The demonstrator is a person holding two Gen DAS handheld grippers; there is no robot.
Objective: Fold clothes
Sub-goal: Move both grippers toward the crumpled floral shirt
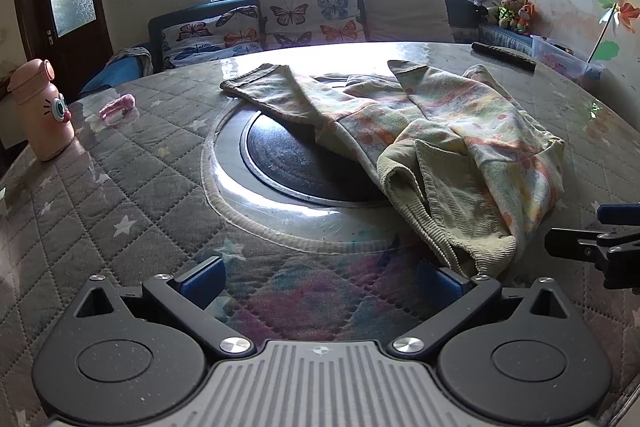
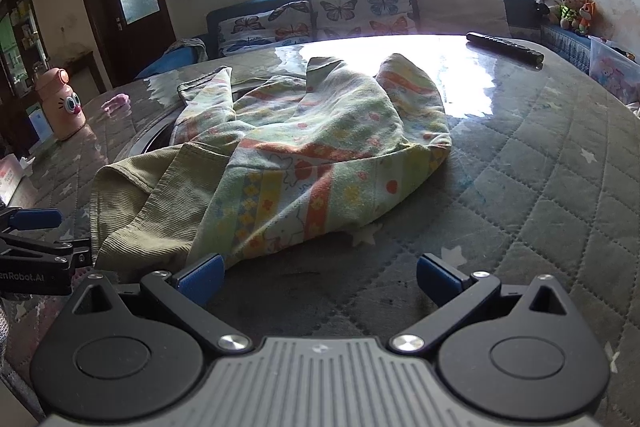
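Observation:
A crumpled child's garment (image 1: pixel 452 147) with a pastel patterned lining and an olive corduroy outside lies on the quilted table, partly over the dark round inset (image 1: pixel 296 163). My left gripper (image 1: pixel 320 281) stands open at the near edge, its right finger close to the corduroy hem. In the right wrist view the same garment (image 2: pixel 304 155) fills the middle. My right gripper (image 2: pixel 320 277) is open too, its left fingertip (image 2: pixel 202 277) touching the garment's near edge. Each gripper shows at the side of the other's view.
A pink character bottle (image 1: pixel 40 111) and a small pink clip (image 1: pixel 117 105) sit at the table's left. A black remote (image 2: pixel 504 48) lies at the far right. Behind the table a sofa (image 1: pixel 304 15) holds butterfly cushions. A plastic box (image 2: pixel 614 75) stands at the right.

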